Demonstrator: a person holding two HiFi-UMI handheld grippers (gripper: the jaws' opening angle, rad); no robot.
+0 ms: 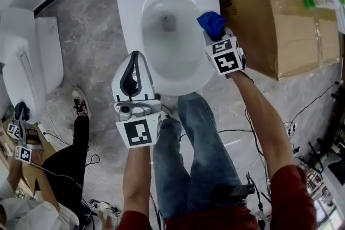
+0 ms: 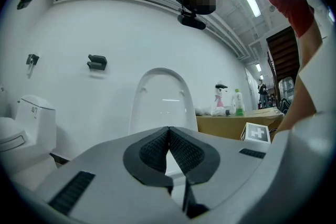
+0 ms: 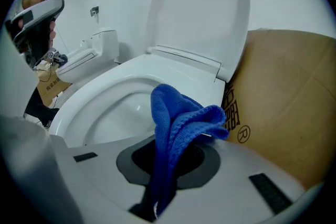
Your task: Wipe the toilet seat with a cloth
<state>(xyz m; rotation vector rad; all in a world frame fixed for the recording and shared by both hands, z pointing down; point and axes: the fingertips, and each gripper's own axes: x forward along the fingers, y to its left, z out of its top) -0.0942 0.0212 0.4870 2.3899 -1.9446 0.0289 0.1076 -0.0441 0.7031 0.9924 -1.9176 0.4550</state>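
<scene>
The person wears blue jeans (image 1: 200,153) and a red short-sleeved top (image 1: 292,196), both seen below the toilet (image 1: 129,24). The left gripper (image 1: 135,56) by the toilet's front rim and the right gripper (image 1: 215,37) at its right rim share pale grey-white shells and black ribbed pads. Each carries a cube (image 1: 139,133) of black-and-white square markers.

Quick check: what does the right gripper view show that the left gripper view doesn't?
Only the right gripper view: the blue cloth clamped in the right hand-held gripper, with the toilet seat and bowl beyond it. Only the left gripper view: the left hand-held gripper shut on nothing, bottles on the cardboard box. Both: the raised lid, the box, a second toilet at left.
</scene>
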